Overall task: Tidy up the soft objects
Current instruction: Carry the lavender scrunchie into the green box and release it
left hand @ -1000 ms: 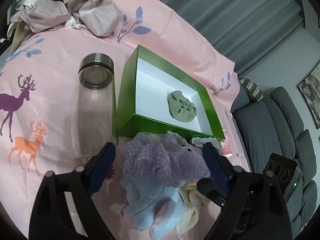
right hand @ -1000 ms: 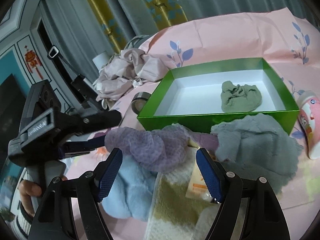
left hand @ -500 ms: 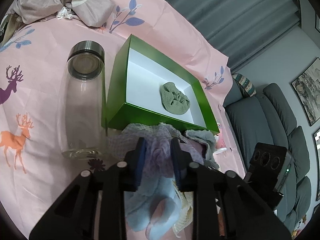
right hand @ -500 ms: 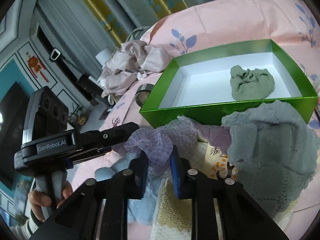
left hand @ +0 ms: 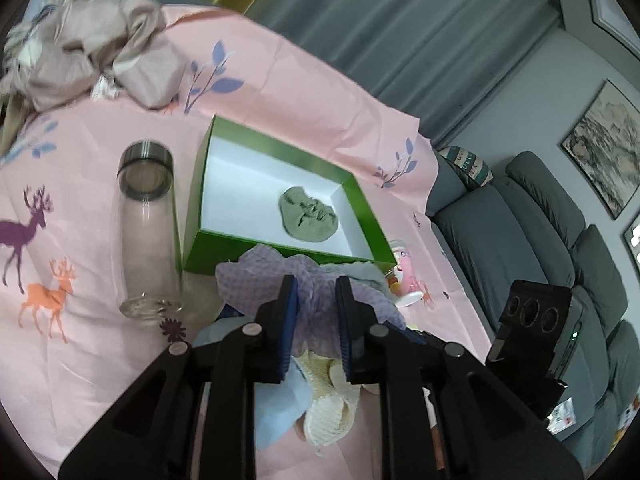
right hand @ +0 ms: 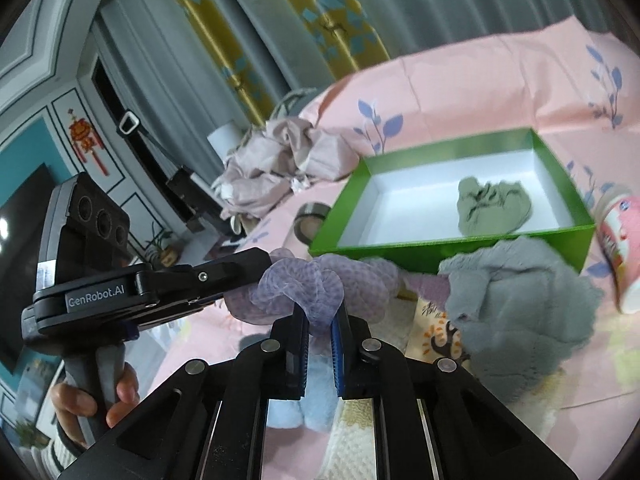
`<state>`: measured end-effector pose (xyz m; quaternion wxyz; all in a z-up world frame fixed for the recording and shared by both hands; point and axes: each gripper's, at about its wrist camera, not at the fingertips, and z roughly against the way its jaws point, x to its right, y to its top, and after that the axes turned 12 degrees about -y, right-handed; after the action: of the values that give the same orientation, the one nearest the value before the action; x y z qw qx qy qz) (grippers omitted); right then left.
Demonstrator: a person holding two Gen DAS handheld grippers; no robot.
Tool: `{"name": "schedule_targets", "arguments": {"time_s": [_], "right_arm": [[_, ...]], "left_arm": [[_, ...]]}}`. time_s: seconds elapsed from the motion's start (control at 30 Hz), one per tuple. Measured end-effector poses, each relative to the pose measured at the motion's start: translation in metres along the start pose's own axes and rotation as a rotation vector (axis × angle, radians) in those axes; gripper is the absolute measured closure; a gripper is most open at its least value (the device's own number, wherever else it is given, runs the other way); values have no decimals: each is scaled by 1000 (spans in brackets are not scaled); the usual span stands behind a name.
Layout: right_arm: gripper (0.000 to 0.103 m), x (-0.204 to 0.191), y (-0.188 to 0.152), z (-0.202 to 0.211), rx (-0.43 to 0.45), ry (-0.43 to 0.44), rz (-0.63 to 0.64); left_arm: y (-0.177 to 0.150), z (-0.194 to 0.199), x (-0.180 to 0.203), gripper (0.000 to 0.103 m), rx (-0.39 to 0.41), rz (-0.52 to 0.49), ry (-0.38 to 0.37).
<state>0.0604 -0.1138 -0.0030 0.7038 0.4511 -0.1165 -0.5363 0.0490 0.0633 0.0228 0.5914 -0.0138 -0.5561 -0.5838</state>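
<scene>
A pink bedsheet (left hand: pixel 100 360) printed with deer and blue leaf sprigs covers the work surface; grey curtains hang behind it, a grey sofa (left hand: pixel 520 232) stands off its far right side, and a crumpled beige cloth (left hand: pixel 88 56) lies at the back corner. The lilac mesh cloth (left hand: pixel 316 300), thin, dotted and ruffled, is bunched just in front of the green box (left hand: pixel 192 208), lying over a pile of a light blue plush piece (right hand: pixel 316 384), a cream knit towel (left hand: pixel 328 412) and a grey knit cloth (right hand: pixel 520 312). The left gripper (left hand: pixel 316 292) and the right gripper (right hand: pixel 320 316) have both just been closing and each now pinches a fold of that lilac cloth. Inside the white-lined box lies one olive-green cloth (left hand: pixel 308 216), with bare floor around it. A glass bottle (left hand: pixel 148 232) lies beside the box's left wall, a pink cup (right hand: pixel 618 252) on its side at the right corner; the sheet left of the bottle is open.
</scene>
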Motion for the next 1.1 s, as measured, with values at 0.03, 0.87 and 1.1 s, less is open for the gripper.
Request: {"name": "schedule_targets", "arguments": {"time_s": [0.03, 0.87, 1.1], "right_arm": [[92, 0, 2, 6, 13, 1, 0], [92, 30, 62, 13, 162, -75, 1], [92, 45, 79, -7, 172, -80, -11]], "left_arm": [[0, 1, 3, 87, 4, -9, 3], [67, -58, 41, 87, -19, -184, 66], [84, -84, 33, 87, -42, -204, 117]]}}
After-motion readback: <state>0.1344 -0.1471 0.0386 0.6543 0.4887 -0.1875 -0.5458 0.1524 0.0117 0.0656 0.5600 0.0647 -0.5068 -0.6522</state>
